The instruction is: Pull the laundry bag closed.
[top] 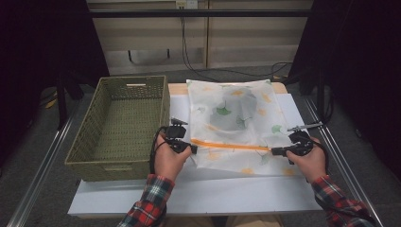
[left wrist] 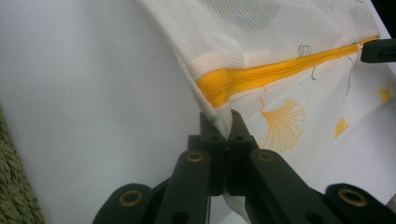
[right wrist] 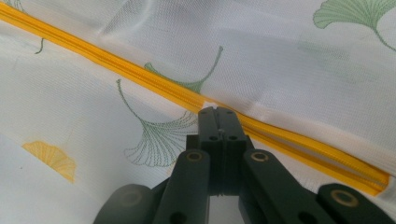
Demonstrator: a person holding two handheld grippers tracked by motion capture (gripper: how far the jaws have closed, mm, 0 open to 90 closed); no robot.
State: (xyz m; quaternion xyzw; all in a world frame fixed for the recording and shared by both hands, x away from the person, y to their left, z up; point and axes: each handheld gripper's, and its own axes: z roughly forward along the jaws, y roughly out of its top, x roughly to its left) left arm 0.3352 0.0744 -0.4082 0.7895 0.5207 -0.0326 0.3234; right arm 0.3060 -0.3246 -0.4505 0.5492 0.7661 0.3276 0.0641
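i have the left gripper (top: 193, 148) at one end of the mesh bag's (top: 234, 125) orange zipper (top: 231, 146) and the right gripper (top: 274, 151) at the other, the zipper stretched between the jaws. outside the left jaws sits the woven basket (top: 92, 137) on the white table (top: 198, 194).

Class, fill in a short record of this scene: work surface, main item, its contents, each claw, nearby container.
Surface: white board
Main item: white mesh bag with ginkgo-leaf print and orange zipper
Contents: something dark and grey, unclear
Left claw: shut on the bag's edge at the zipper's left end
Right claw: shut at the zipper's right end
Container: green woven basket, left of the bag
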